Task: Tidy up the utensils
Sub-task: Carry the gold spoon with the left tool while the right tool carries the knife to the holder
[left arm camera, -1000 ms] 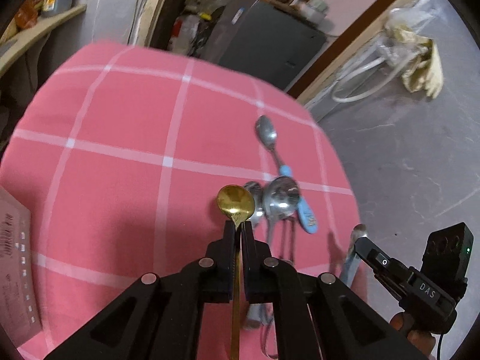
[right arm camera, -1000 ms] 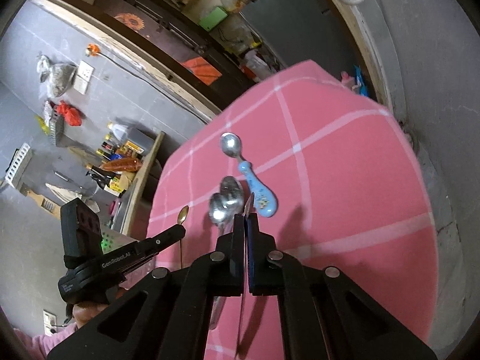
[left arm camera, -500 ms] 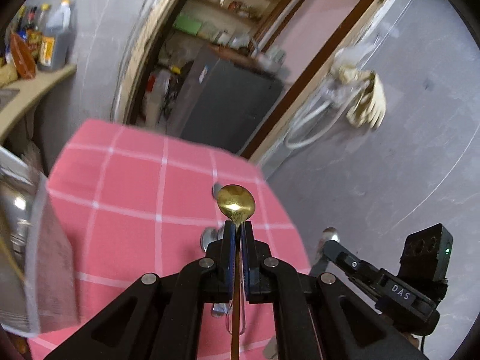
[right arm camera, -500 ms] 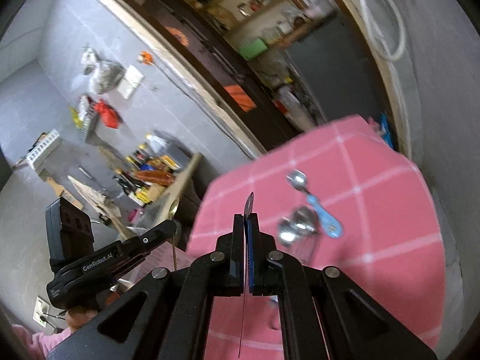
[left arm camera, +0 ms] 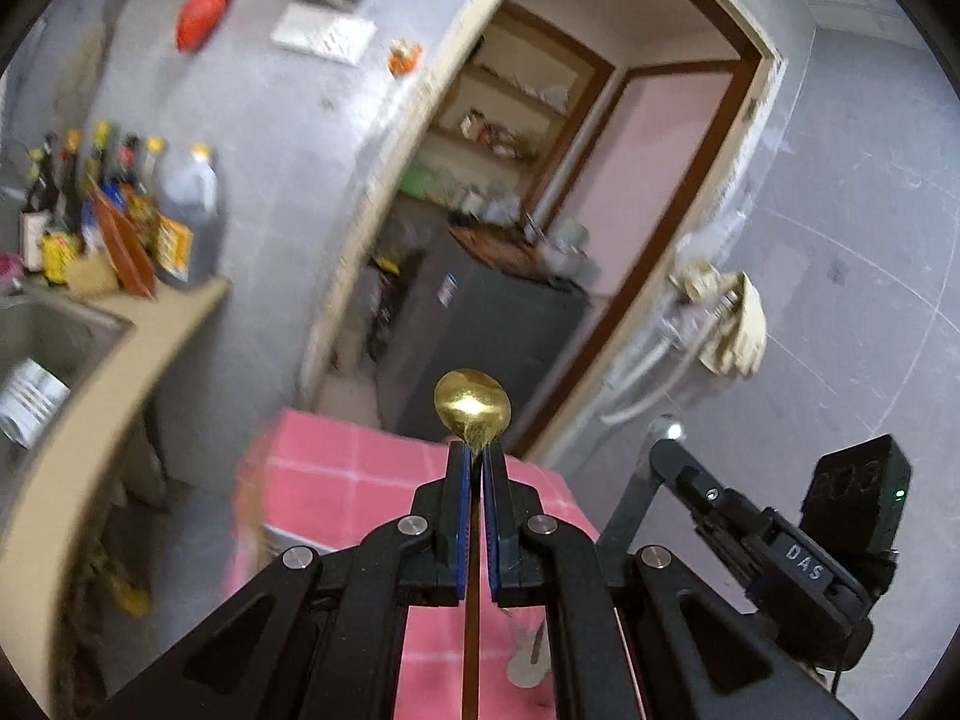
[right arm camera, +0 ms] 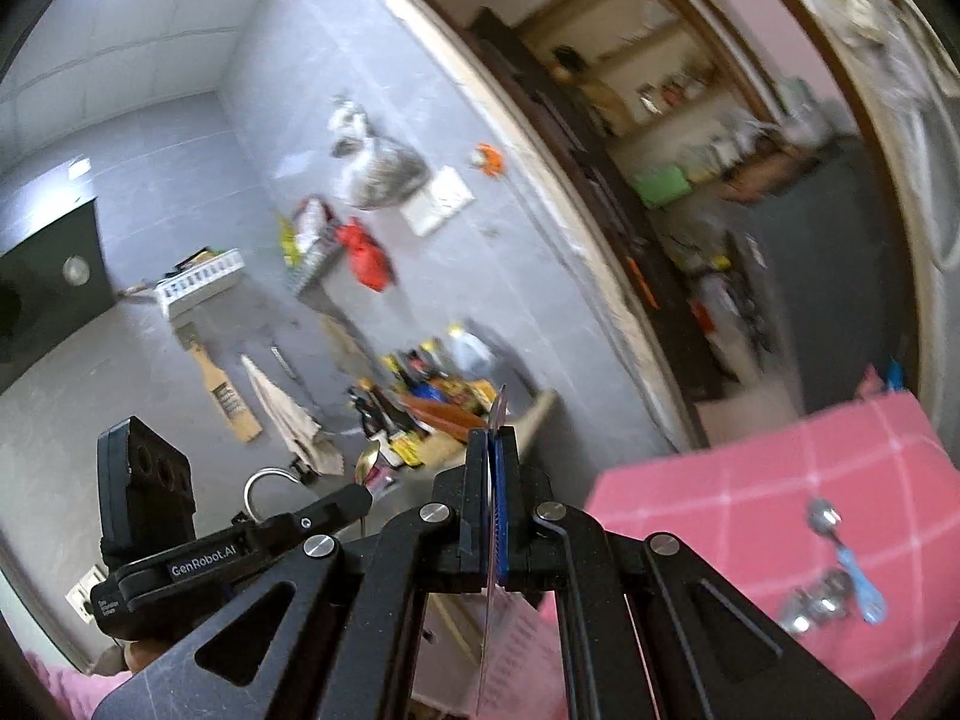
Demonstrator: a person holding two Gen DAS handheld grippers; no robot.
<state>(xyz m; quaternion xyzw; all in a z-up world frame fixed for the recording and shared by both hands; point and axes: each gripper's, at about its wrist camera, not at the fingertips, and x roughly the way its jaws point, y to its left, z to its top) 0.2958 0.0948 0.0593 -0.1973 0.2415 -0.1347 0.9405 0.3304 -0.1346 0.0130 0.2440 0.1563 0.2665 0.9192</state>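
My left gripper [left arm camera: 474, 456] is shut on a gold spoon [left arm camera: 473, 405], bowl up past the fingertips, held high above the pink checked table [left arm camera: 336, 480]. My right gripper [right arm camera: 495, 438] is shut on a thin flat metal utensil [right arm camera: 498, 408] seen edge-on; in the left wrist view it [left arm camera: 663, 438] shows at the right with a silver rounded tip [left arm camera: 669, 431]. The left gripper [right arm camera: 360, 495] shows in the right wrist view with the gold spoon bowl [right arm camera: 367, 462]. On the table lie a blue-handled spoon [right arm camera: 849, 564] and a cluster of silver spoons [right arm camera: 816, 603].
A counter [left arm camera: 120, 360] with bottles [left arm camera: 120, 204] and a sink [left arm camera: 36, 324] stands to the left. A dark cabinet [left arm camera: 480, 324] sits in the doorway behind the table. A perforated white holder edge [right arm camera: 510, 654] shows below the right gripper.
Both grippers have lifted and tilted up with their utensils still held. The table has dropped low in both views and the wall and doorway now fill them.
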